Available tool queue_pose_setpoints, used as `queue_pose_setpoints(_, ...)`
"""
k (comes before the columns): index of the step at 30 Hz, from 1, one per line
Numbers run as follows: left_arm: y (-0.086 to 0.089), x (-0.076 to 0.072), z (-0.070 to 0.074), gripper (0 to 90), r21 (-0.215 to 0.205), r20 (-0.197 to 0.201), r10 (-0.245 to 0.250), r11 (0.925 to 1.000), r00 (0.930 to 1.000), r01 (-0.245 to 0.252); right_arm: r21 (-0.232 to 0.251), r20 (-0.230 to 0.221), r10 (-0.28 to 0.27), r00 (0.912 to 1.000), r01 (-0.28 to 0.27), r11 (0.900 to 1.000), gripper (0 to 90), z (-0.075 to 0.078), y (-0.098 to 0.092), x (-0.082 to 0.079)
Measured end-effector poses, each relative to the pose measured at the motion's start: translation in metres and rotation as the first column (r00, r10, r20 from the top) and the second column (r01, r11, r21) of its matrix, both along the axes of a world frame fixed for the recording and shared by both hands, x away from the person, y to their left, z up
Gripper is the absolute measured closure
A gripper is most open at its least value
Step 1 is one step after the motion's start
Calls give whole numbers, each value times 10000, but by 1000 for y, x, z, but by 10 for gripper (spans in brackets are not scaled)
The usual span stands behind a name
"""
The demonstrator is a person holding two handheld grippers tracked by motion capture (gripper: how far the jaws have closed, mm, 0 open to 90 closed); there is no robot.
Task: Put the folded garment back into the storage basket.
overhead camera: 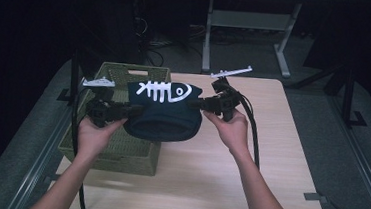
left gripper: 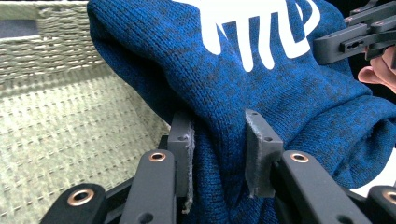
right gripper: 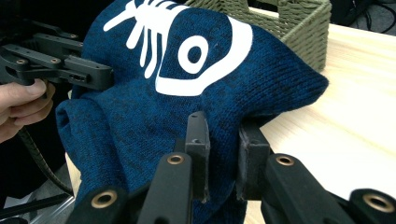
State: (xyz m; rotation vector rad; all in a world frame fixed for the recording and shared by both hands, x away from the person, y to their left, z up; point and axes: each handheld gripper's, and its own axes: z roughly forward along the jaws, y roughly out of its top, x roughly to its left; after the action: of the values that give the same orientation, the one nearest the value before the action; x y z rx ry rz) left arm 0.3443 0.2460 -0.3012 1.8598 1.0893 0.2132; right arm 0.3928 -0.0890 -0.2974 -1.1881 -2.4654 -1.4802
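A dark blue knitted garment (overhead camera: 165, 115) with a white fish-skeleton print hangs folded between both grippers, above the right edge of the olive woven basket (overhead camera: 119, 152). My left gripper (overhead camera: 134, 111) is shut on its left side; thick blue knit (left gripper: 261, 84) bunches between the two pads (left gripper: 183, 140). My right gripper (overhead camera: 196, 104) is shut on the right side, and the cloth (right gripper: 140, 116) is pinched between its pads (right gripper: 198, 135). The print (right gripper: 187, 51) faces up.
The light wooden table (overhead camera: 247, 184) stretches to the right and front of the garment. The basket's woven inside (left gripper: 70, 140) lies below my left gripper. Dark floor, metal frames and cables surround the table.
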Motion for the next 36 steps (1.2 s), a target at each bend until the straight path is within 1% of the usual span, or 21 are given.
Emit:
queue_pose_setpoints(3,9,0,1,679,60,-69,151,9999,9999,-151,19,7,42,10000,-42,10000,776,2,11,1)
queue_pose_setpoints(6,13,0,2,679,85,-86,239,9997,9997,-239,44,4,61,10000,-61,10000,776,2,16,2)
queue_pose_setpoints(9,20,1,2,678,174,-145,372,9992,9992,-369,116,-65,92,9999,-92,9999,775,-1,25,5)
queue_pose_setpoints(12,24,1,2,677,233,-143,416,9989,9990,-412,114,-84,88,9999,-87,9999,774,-2,29,6)
queue_pose_setpoints(17,36,2,5,676,339,-161,595,9977,9981,-589,302,-120,126,9998,-123,9995,770,-3,42,9)
queue_pose_setpoints(18,36,2,5,676,339,-161,595,9977,9981,-589,302,-120,126,9998,-123,9995,770,-3,42,9)
queue_pose_setpoints(21,44,2,6,677,286,-152,722,9970,9973,-717,346,-111,193,9998,-189,9992,767,-3,49,10)
queue_pose_setpoints(23,50,1,4,677,266,-173,871,9959,9960,-867,346,-126,269,9996,-264,9991,766,-3,57,11)
queue_pose_setpoints(26,55,1,2,677,291,-190,922,9954,9956,-916,370,-113,279,9995,-275,9989,765,-4,62,12)
queue_pose_setpoints(27,59,1,0,677,235,-247,1025,9945,9944,-1020,340,-153,316,9994,-310,9989,764,-5,66,12)
queue_pose_setpoints(30,62,1,-1,677,218,-292,1115,9936,9933,-1109,318,-174,353,9992,-347,9989,764,-7,73,14)
queue_pose_setpoints(31,64,1,-2,676,274,-295,1116,9935,9933,-1108,288,-211,377,9991,-370,9989,763,-8,75,14)
queue_pose_setpoints(36,73,0,-3,676,305,-317,1291,9913,9911,-1281,333,-264,425,9987,-416,9986,760,-10,83,15)
